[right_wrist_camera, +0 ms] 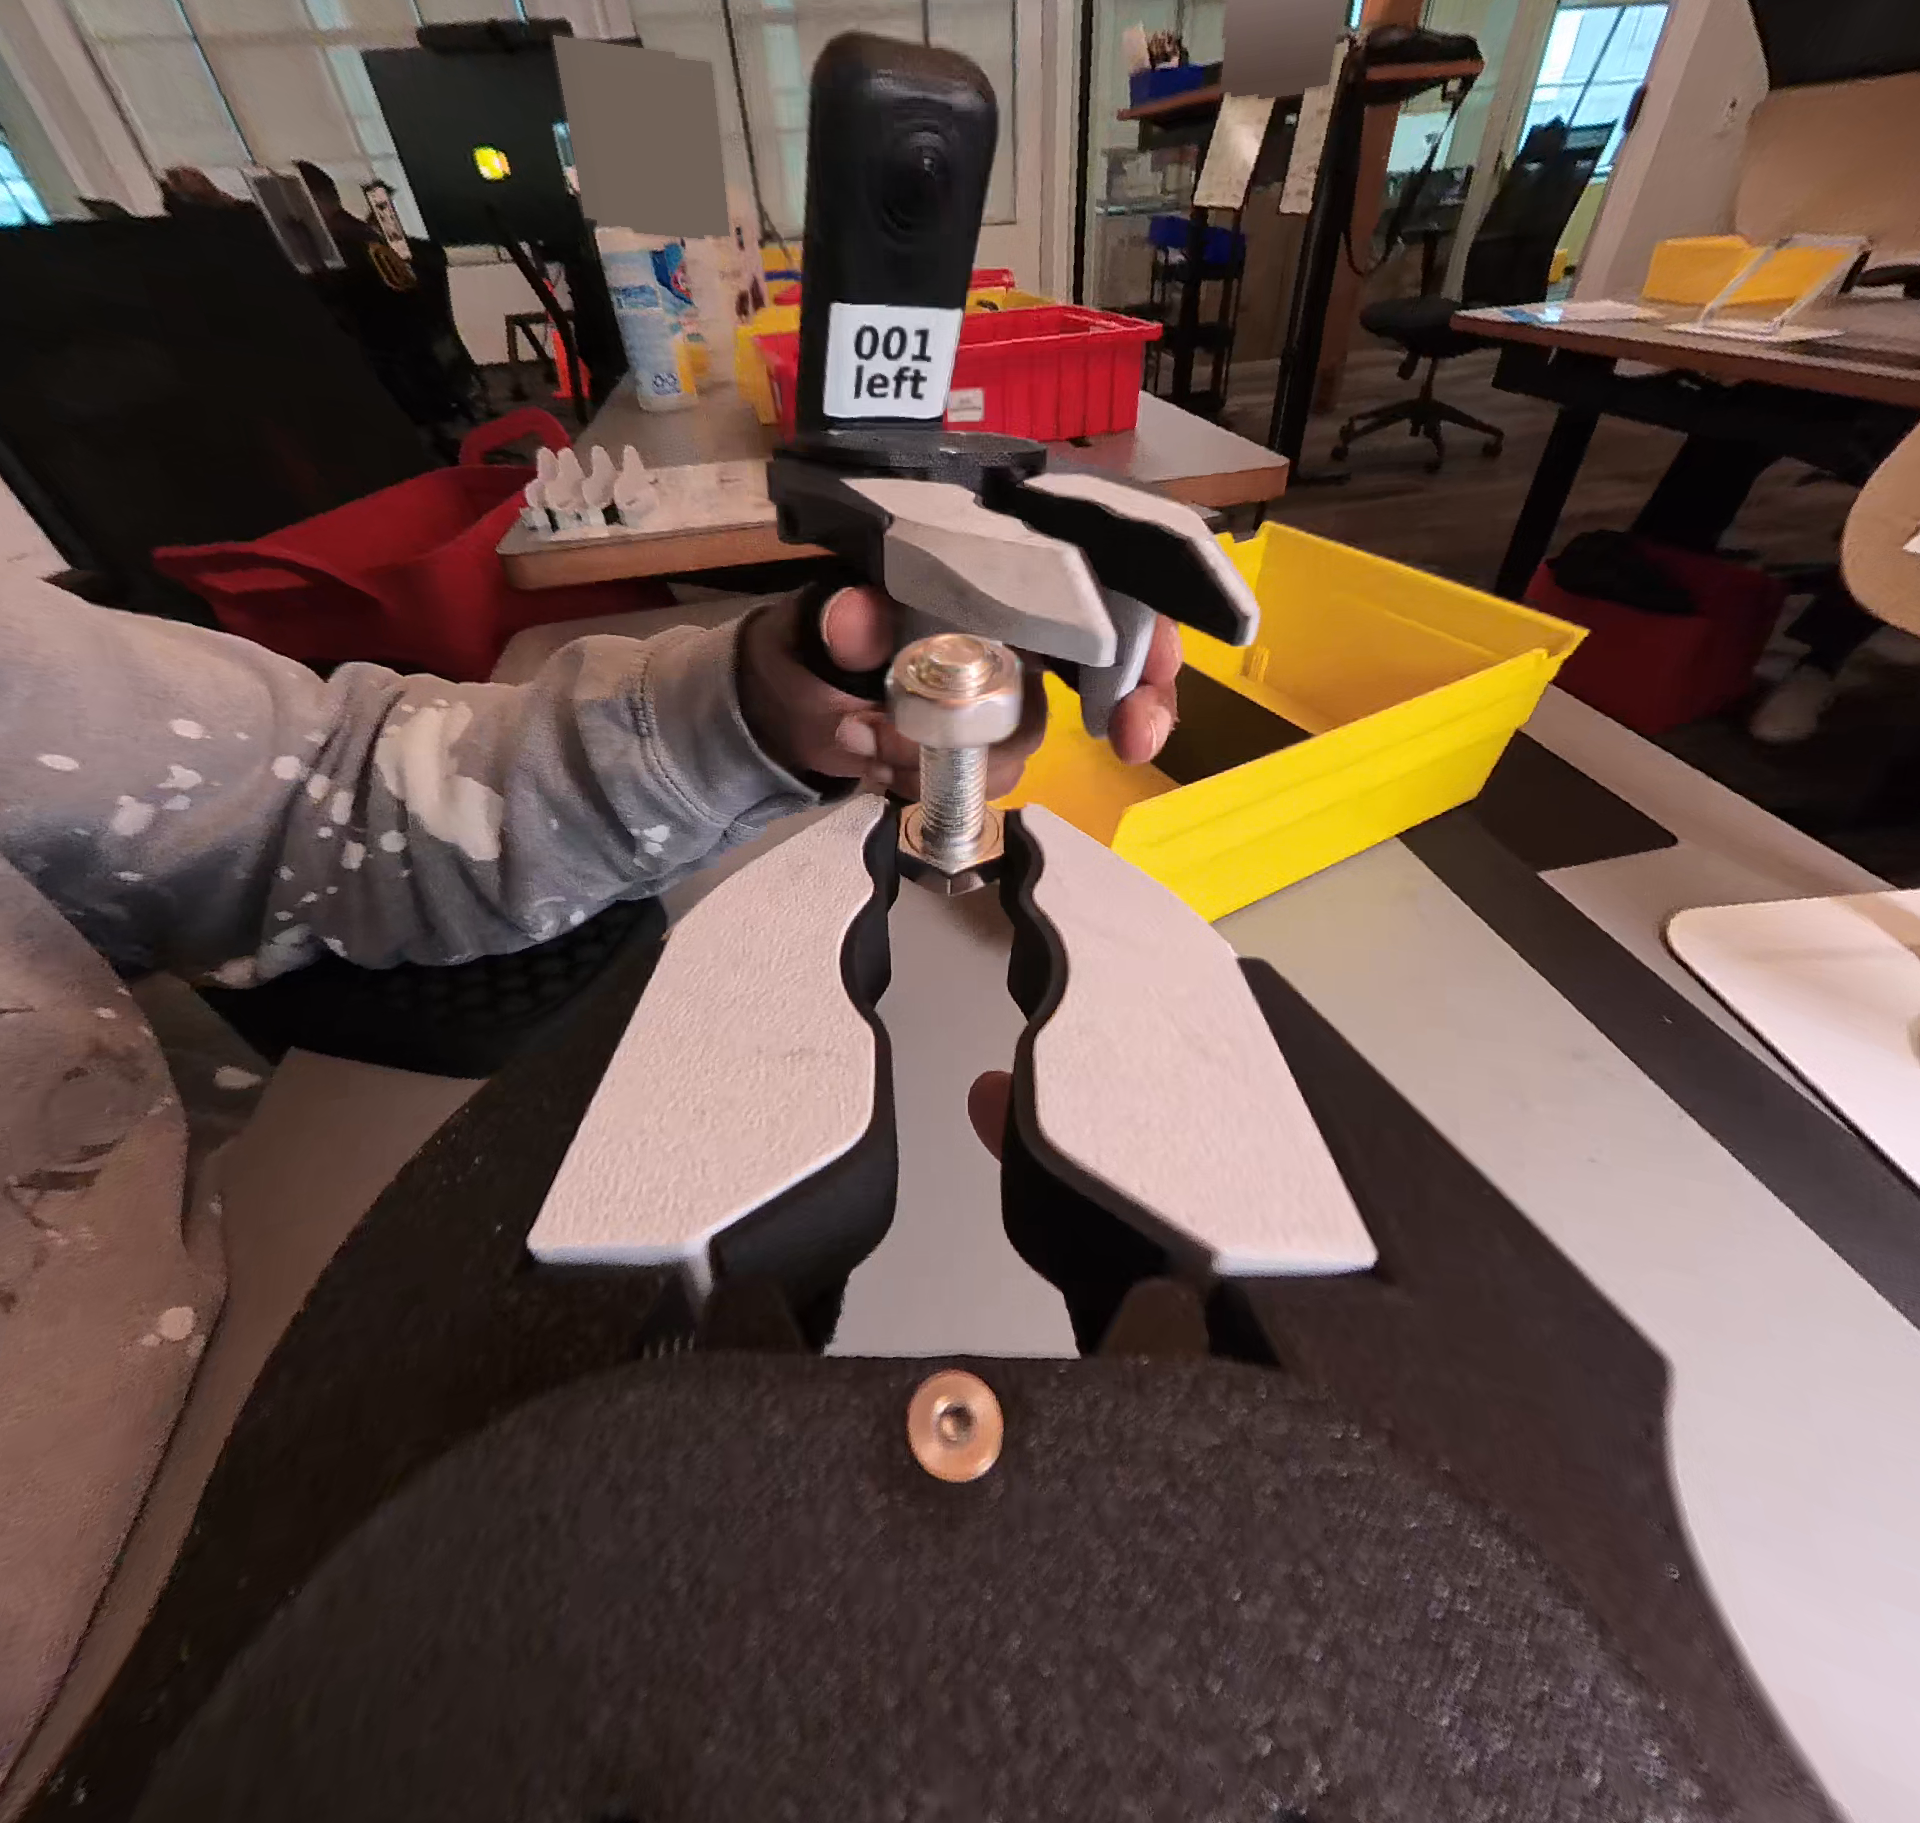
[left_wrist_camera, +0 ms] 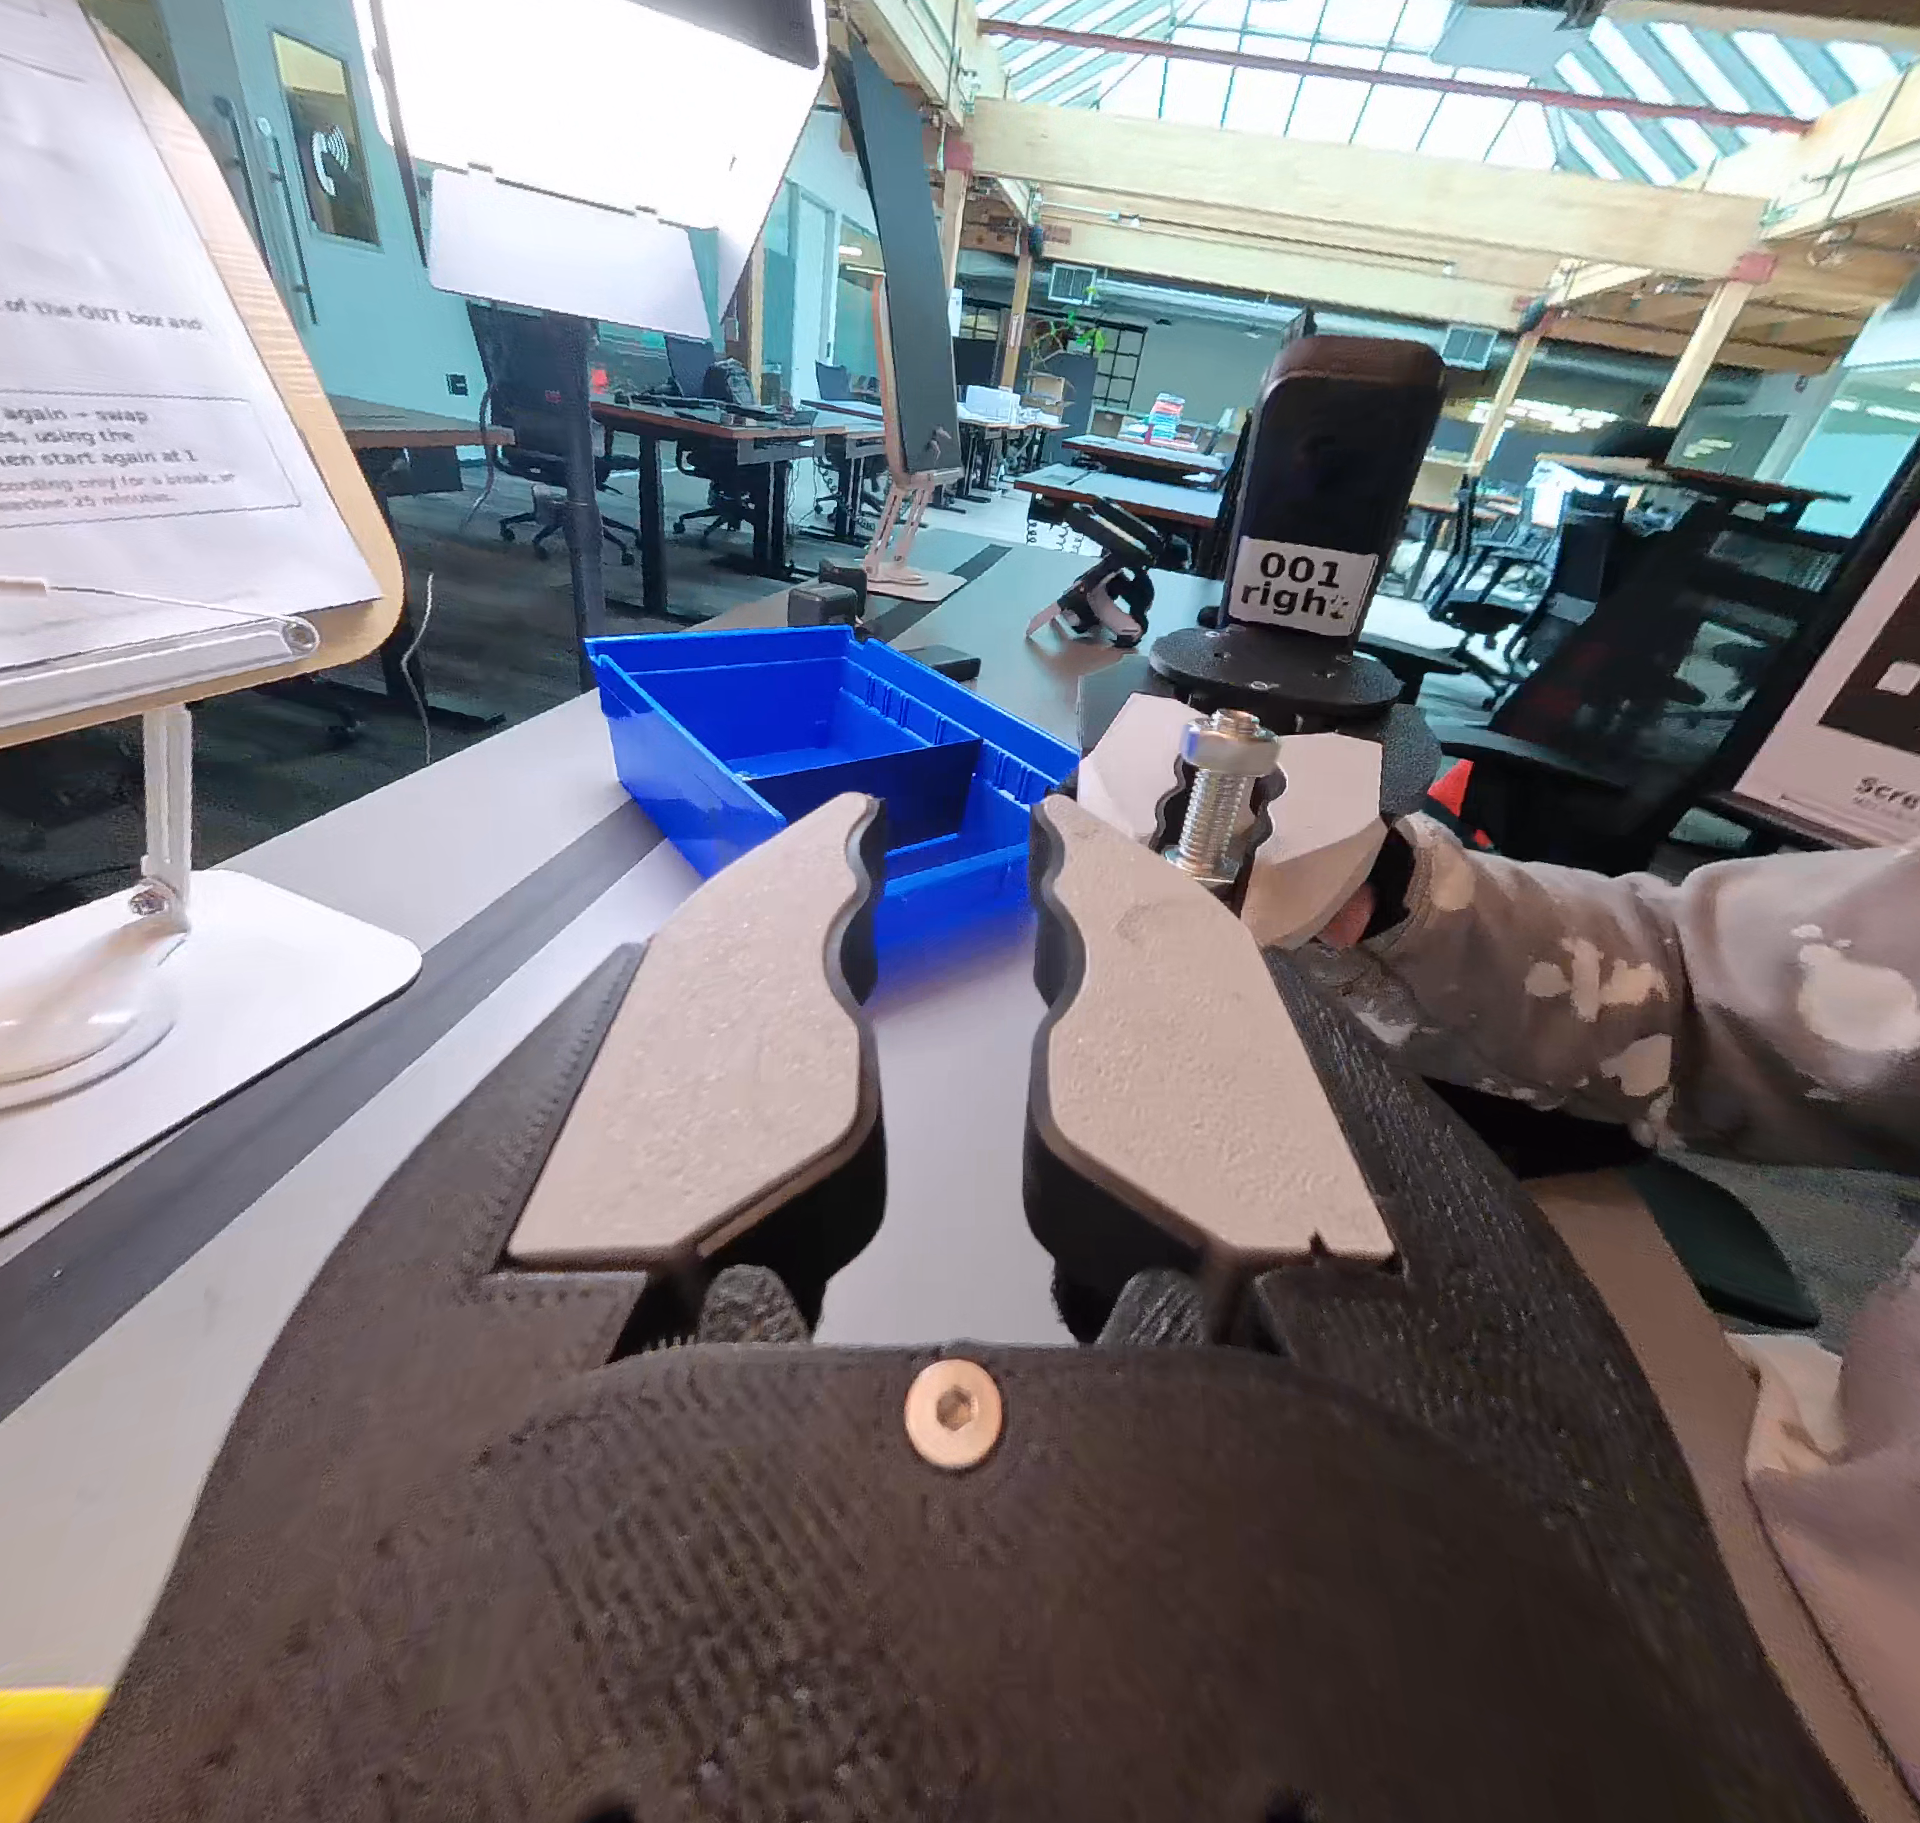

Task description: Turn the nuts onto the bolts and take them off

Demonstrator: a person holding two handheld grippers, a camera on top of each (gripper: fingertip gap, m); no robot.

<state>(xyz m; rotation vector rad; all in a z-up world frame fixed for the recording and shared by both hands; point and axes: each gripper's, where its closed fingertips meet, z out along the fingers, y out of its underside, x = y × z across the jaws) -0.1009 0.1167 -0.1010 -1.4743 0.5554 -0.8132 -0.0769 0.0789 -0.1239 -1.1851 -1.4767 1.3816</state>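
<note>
A silver bolt [right_wrist_camera: 952, 794] stands upright, with one hex piece at its top [right_wrist_camera: 954, 701] and another at its lower end [right_wrist_camera: 951, 857]. My right gripper [right_wrist_camera: 951, 843] is shut on the lower end and holds the bolt above the grey table [right_wrist_camera: 1403, 1098]. I cannot tell which hex piece is the nut. The left wrist view shows the right gripper [left_wrist_camera: 1216, 823] with the bolt [left_wrist_camera: 1214, 805] just right of my left fingertips. My left gripper [left_wrist_camera: 956, 869] is open and empty. In the right wrist view the left gripper [right_wrist_camera: 1179, 635] hangs just behind the bolt's top, jaws apart.
A blue bin [left_wrist_camera: 717, 765] stands on the table ahead of the left gripper. A yellow bin [right_wrist_camera: 1382, 734] stands behind the left gripper. A white stand [left_wrist_camera: 208, 973] holding a paper sheet is at the left. The person's sleeves [left_wrist_camera: 1610, 984] reach in from the sides. My right fingertips sit around 5 cm from my left ones.
</note>
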